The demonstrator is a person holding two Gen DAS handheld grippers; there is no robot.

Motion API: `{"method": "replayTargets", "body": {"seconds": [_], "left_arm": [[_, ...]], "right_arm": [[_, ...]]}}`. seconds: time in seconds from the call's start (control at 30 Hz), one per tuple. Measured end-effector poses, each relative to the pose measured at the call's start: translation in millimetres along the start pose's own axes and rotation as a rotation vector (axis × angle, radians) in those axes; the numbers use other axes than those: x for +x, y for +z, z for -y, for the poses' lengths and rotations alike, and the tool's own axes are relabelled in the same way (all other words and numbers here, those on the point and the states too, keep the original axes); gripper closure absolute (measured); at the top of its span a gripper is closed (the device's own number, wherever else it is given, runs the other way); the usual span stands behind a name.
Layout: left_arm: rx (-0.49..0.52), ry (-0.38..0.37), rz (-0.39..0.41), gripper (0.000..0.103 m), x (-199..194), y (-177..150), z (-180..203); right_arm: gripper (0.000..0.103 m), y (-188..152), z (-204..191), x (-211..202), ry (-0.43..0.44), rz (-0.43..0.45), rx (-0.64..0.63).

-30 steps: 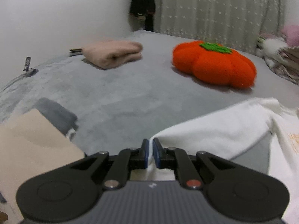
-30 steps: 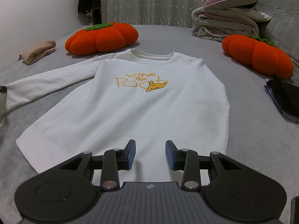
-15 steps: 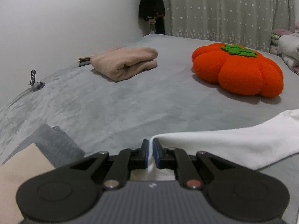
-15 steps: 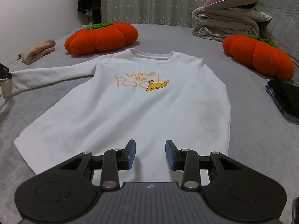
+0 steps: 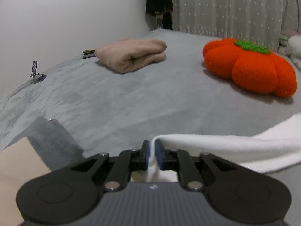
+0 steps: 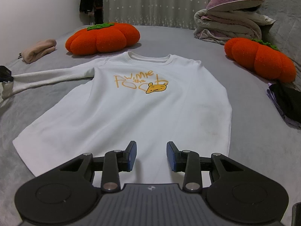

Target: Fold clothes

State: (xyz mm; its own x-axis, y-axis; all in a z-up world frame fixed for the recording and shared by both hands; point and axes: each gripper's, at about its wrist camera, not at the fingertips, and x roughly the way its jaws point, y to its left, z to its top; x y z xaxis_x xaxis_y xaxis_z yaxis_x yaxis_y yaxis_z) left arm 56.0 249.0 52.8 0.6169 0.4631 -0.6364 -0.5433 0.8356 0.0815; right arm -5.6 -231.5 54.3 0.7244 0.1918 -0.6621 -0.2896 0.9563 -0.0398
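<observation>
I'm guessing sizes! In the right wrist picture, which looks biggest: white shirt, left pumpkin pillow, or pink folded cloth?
1. White shirt, biggest.
2. Left pumpkin pillow.
3. Pink folded cloth, smallest.
The shirt lies nearest the camera, which adds to its size.

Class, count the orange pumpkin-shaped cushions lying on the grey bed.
2. One pumpkin cushion lies beyond the white shirt's left shoulder; the other pumpkin cushion lies at the right, before the folded bedding. Others could lie outside the views.
</observation>
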Motion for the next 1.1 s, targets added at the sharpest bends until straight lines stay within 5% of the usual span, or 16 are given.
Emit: {"method": "replayTargets", "body": {"seconds": [0.2,0.47,0.57,0.77,0.9,1.1], "left_arm": [[-0.120,-0.072,0.030,0.057,-29,2,-27],[-0.137,-0.223,-0.050,0.056,-64,-25,-18],[-0.114,-0.232,-0.076,0.056,-62,-31,-10],[-0.225,-0.225,-0.111,0.056,-49,-34,-30],[-0.230,-0.350,-0.181,0.056,-58,-48,-16],[-0.067,-0.582,-0.254,0.056,-103,-90,49]], "right_arm": [[0.068,0,-3,-5,0.017,0.014,-0.013],[0.068,-2,-17,-8,0.052,0.020,-0.057],[0.068,-4,-22,-9,0.059,0.021,-0.073],[0.068,-5,-24,-10,0.056,0.022,-0.092],[0.068,-4,-25,-8,0.070,0.017,-0.095],[0.068,-5,-31,-5,0.078,0.002,-0.116]]}}
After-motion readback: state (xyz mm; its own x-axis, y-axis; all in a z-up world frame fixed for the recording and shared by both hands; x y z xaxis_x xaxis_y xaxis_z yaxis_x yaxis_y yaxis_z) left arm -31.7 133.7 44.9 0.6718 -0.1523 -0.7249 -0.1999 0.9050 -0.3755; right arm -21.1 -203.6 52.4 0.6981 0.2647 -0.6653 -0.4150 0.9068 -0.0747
